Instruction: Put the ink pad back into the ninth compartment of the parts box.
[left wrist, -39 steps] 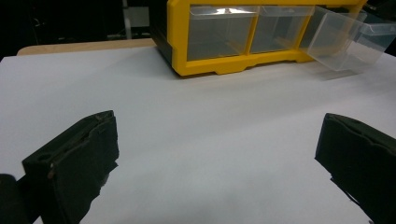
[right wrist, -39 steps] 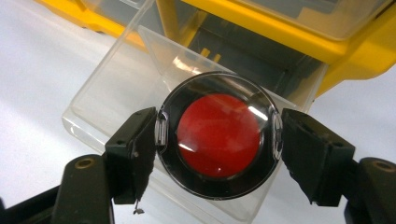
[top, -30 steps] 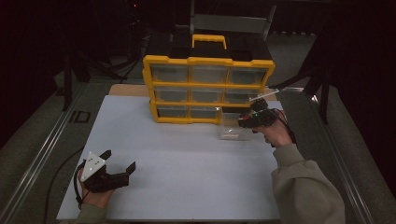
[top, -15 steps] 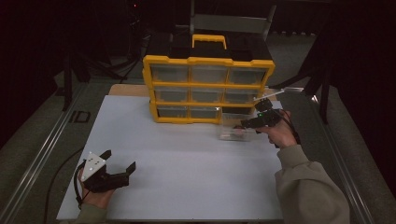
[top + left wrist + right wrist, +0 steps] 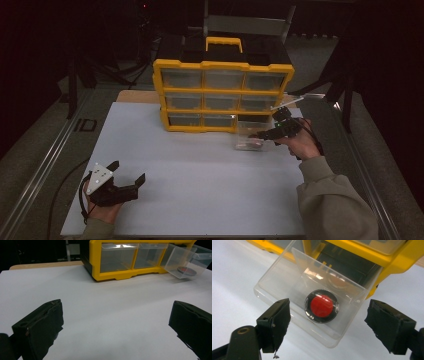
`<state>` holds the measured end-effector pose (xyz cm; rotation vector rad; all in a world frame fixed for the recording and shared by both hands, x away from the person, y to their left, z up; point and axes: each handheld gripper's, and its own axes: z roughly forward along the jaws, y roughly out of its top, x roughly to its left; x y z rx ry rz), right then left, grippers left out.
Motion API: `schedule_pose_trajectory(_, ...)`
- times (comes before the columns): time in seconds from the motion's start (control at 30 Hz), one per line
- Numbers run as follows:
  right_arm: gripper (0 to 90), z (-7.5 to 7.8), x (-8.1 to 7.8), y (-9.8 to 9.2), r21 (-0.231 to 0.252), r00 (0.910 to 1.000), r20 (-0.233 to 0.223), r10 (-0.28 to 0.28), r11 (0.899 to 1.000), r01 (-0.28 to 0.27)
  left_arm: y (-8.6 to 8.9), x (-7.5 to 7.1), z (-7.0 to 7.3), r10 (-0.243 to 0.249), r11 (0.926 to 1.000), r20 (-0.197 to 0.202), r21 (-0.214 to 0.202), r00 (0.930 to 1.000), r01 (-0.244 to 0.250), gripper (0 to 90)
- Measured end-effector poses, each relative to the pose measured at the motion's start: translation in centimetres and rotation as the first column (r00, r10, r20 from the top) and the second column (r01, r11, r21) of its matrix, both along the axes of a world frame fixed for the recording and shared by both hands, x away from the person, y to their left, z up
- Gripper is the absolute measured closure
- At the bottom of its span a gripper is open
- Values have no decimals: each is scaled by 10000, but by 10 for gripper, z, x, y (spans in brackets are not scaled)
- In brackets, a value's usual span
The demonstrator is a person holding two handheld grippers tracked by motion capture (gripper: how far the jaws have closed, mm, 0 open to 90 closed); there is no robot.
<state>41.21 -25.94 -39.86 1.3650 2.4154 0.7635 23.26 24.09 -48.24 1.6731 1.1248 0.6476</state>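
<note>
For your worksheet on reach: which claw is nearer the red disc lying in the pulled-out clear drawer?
Right. The right claw hangs open just above the red disc; the left claw rests open far across the white table.

A flat white rectangular tabletop (image 5: 200, 185) carries a yellow plastic organiser cabinet of clear drawers (image 5: 222, 95) at its twelve o'clock edge, with a yellow carry handle (image 5: 223, 42) on top. A pale wooden board (image 5: 135, 96) lies at the cabinet's nine o'clock.
</note>
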Motion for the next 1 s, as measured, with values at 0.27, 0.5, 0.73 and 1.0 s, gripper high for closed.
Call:
schedule_pose_trajectory(0.27,132,0,-6,3,-86,9991,-66,413,9991,-414,0,0,0,-5,10000,7,-3,10000,5,1)
schedule_pose_trajectory(0.5,102,0,-9,5,-104,9975,-84,707,9974,-708,1,-1,0,11,10000,8,24,10000,-11,1)
schedule_pose_trajectory(0.73,84,0,-15,9,-243,9957,-2,931,9954,-931,1,-1,0,19,10000,35,-16,10000,-18,1)
schedule_pose_trajectory(1.0,80,2,-21,14,-289,9922,115,1240,9919,-1236,1,-1,0,39,10000,34,-22,10000,-39,1)
